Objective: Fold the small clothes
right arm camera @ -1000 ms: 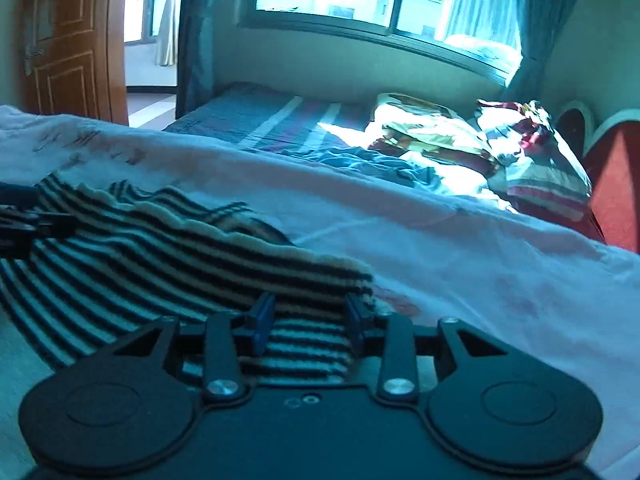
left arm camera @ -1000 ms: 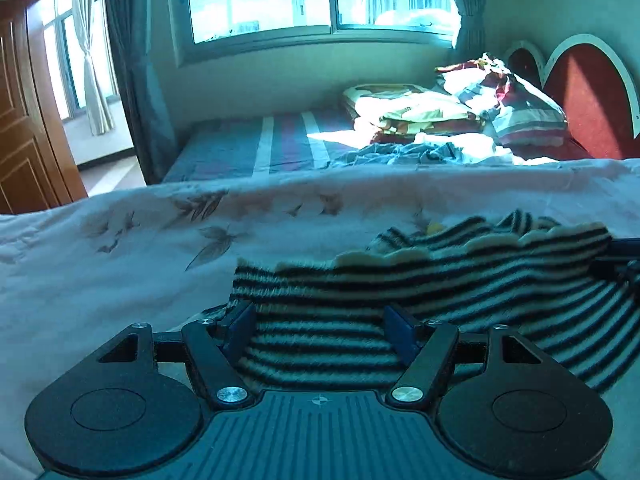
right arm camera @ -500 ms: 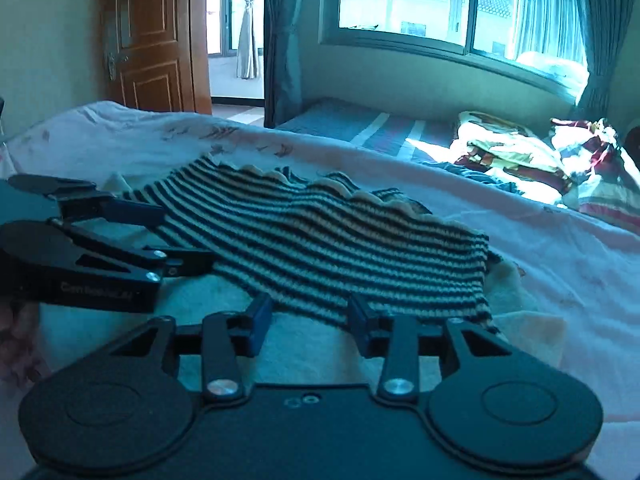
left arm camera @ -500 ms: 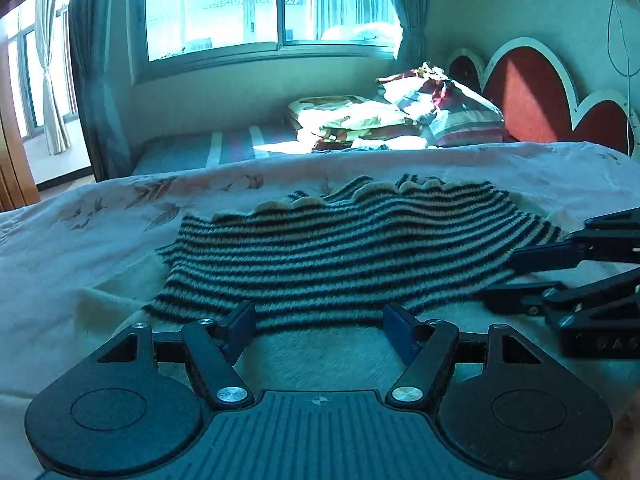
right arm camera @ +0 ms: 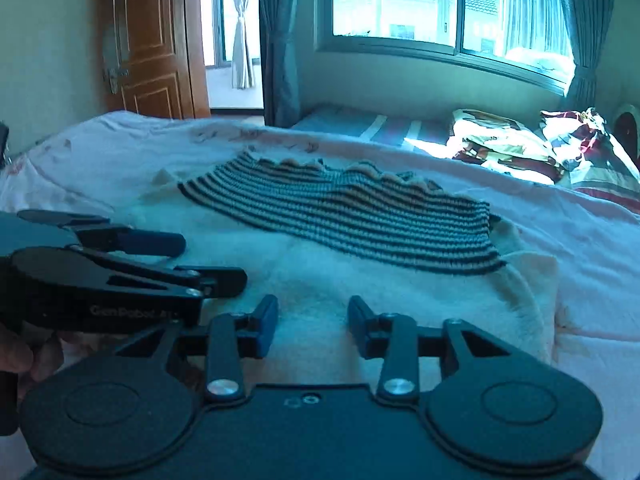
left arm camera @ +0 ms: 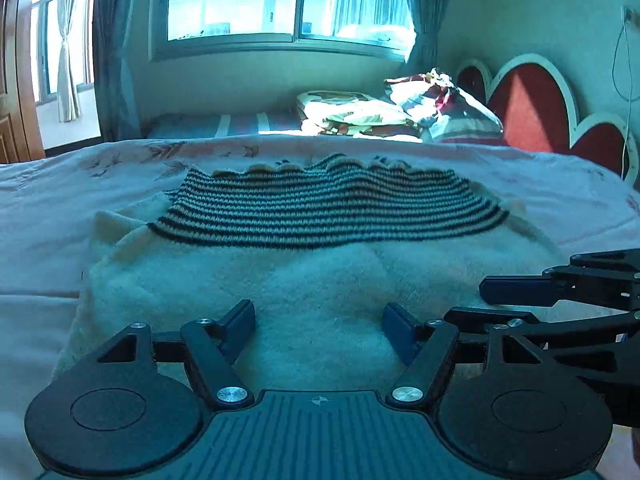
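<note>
Just let go of the fold and backed off. Left gripper (left arm camera: 319, 326) and right gripper (right arm camera: 313, 327) both low in front now, side by side over the near cream edge, nothing in either. Left fingers (left arm camera: 239, 320) wide apart, same as a second ago when the striped hem sat between them. Right fingers (right arm camera: 267, 324) less wide, just been closing a bit, still apart, only cream fabric showing through the gap.

Further out: sweater (left arm camera: 328, 212) flat on the bed (left arm camera: 44, 208), striped part folded over the cream part, scalloped hem at the far side, well clear of both grippers. Was right under the fingers a second ago, so looks like one fold laid down and released. Guessing another fold or a tidy-up comes next, cream corners poking out left and right.

Count: two grippers, one sweater, one bed in use. Beyond it a second bed (right arm camera: 360, 126) with a heap of bedding (left arm camera: 400, 110), at least two bundles. One window (left arm camera: 280, 4) at the back, one door (right arm camera: 148, 40).
</note>
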A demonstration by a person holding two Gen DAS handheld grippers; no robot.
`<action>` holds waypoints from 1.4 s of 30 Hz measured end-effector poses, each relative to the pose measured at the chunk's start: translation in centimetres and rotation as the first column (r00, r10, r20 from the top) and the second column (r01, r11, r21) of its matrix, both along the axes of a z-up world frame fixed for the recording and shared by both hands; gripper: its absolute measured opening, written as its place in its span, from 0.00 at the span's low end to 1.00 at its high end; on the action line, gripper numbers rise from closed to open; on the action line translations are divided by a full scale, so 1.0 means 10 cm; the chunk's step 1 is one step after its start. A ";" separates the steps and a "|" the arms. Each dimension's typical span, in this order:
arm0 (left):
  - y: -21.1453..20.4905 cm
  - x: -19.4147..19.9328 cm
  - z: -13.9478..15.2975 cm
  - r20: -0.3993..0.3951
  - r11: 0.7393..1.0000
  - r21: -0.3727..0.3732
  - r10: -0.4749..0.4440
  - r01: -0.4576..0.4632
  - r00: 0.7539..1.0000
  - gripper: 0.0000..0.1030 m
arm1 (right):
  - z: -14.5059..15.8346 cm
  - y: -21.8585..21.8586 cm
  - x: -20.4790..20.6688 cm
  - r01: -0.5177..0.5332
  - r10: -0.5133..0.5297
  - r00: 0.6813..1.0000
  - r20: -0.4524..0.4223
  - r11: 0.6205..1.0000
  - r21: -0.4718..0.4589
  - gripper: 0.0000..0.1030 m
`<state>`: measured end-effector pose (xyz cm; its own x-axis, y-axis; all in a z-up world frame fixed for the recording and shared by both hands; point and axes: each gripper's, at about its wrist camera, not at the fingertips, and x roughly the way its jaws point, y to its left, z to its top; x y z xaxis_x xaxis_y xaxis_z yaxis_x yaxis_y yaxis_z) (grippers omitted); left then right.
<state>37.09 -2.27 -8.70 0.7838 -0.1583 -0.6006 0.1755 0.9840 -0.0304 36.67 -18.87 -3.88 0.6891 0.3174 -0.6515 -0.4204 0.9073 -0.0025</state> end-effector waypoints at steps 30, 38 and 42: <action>-0.24 -0.45 0.09 0.028 0.996 0.087 -0.007 0.004 1.000 0.77 | -0.06 -0.60 -0.39 0.149 -0.150 0.989 -0.007 0.988 -0.040 0.42; 0.55 -0.53 0.12 0.008 0.995 0.019 0.093 -0.093 0.996 0.77 | -0.09 -0.95 -0.33 0.235 -0.234 0.971 -0.051 0.972 0.017 0.42; 0.71 -0.44 0.12 0.008 0.988 0.015 0.152 -0.152 0.988 0.77 | 0.08 -0.93 -0.31 0.233 -0.236 0.971 0.033 0.969 0.076 0.42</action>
